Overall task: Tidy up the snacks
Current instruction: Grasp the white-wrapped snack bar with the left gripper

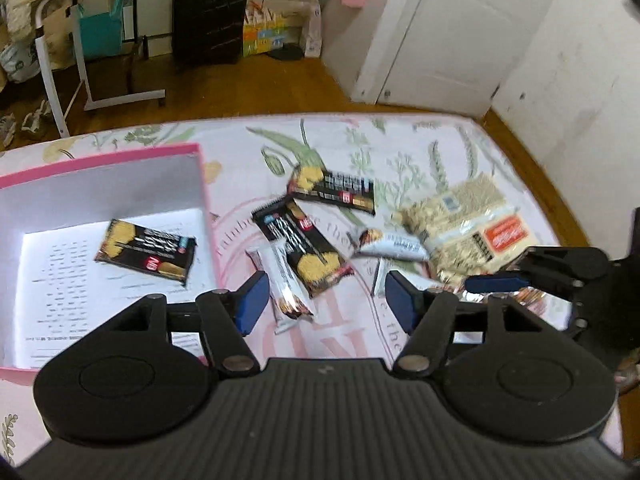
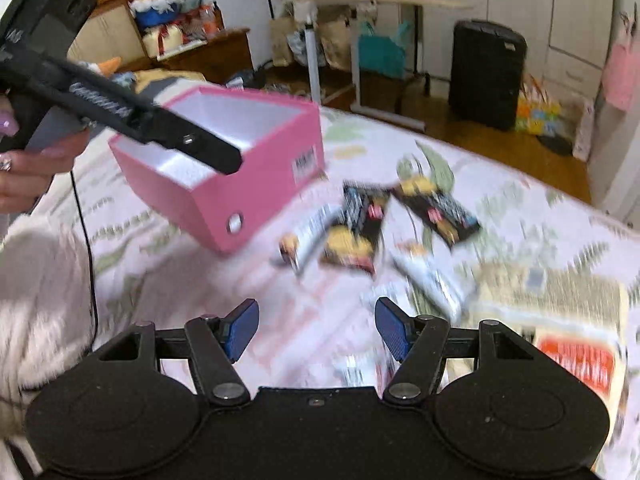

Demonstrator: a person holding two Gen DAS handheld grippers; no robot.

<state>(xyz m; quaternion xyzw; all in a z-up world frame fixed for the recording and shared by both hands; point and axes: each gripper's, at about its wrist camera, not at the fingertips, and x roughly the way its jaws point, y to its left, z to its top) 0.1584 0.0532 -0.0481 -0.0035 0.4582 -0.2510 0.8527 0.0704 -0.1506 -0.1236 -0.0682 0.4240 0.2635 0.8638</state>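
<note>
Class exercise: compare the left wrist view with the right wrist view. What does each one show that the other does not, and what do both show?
Only the left wrist view looks into the pink box, showing one black biscuit packet lying on printed paper. Only the right wrist view shows the box's outer side with its round hole, and a hand holding the left gripper. Both show the loose snacks on the floral cover, the big noodle pack and the black suitcase.

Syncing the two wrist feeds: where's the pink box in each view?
Left wrist: the pink box fills the left edge, seen from above, one black cookie packet on the printed paper inside.
Right wrist: the box sits upper left of centre, seen from outside, its inside partly hidden by the left hand-held gripper.
Shared landmark: the black suitcase on the floor beyond the bed.
</note>
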